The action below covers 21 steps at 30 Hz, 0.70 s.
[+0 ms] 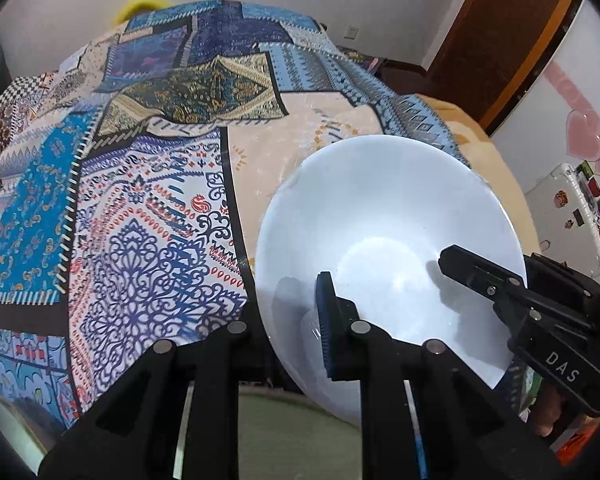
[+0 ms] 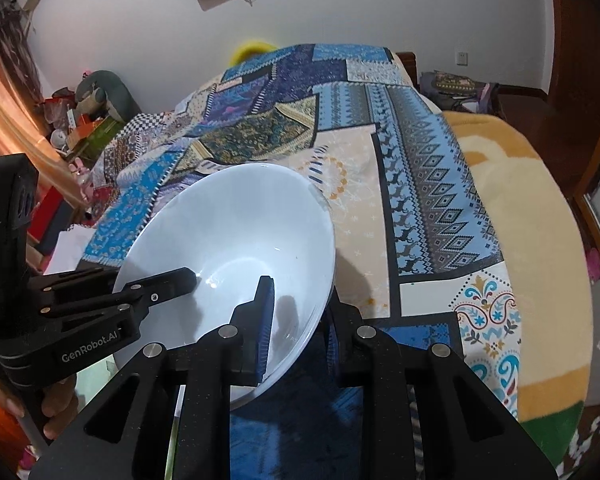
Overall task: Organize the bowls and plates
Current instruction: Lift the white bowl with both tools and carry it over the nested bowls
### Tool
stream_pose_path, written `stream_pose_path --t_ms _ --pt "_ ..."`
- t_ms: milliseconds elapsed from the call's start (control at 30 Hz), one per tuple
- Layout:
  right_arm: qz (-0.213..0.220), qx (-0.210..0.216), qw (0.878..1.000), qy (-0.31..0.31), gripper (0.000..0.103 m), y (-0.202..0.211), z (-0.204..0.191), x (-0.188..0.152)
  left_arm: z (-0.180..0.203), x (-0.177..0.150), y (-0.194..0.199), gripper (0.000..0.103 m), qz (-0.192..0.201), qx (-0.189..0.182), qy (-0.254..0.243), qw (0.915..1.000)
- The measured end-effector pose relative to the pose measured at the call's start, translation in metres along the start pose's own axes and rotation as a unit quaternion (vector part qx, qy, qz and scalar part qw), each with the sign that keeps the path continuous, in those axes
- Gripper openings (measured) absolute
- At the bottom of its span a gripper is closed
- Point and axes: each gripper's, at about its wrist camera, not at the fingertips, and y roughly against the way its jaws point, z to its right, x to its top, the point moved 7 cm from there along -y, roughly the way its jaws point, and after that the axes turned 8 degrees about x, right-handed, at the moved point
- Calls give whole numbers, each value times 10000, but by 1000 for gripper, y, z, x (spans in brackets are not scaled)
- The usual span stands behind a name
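We hold one large, smooth, glossy white bowl [image 1: 388, 240] between both claws, each clenched on its rim from an opposite side. Our left gripper [image 1: 300, 332] pinches the near-left wall of the bowl: its blue ribbed pad lies flat against the inner surface while the other finger sits outside, hidden behind the white wall. Our right gripper [image 2: 296, 312] does the same on the other side, one blue-padded finger inside the bowl, the partner outside the rim. Each black claw also shows in the other camera, reaching in over the rim with one finger inside. The bowl is round and deep, with a small flat circular base catching a soft highlight; its mouth is tilted rather than level, opening up toward the cameras. It hangs above the near part of a patchwork-printed cloth [image 1: 140, 200] in blues, cream and red, matte and slightly creased, spread over a bed with a fuzzy yellow-and-cream blanket [image 2: 532, 208] beside it.
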Motion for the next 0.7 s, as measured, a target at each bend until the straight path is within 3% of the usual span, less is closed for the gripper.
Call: stream_pose_path --t_ms 700 --pt "230 243 9984 462 21 22 -84 -12 -45 -30 96 17 628 -75 358 9974"
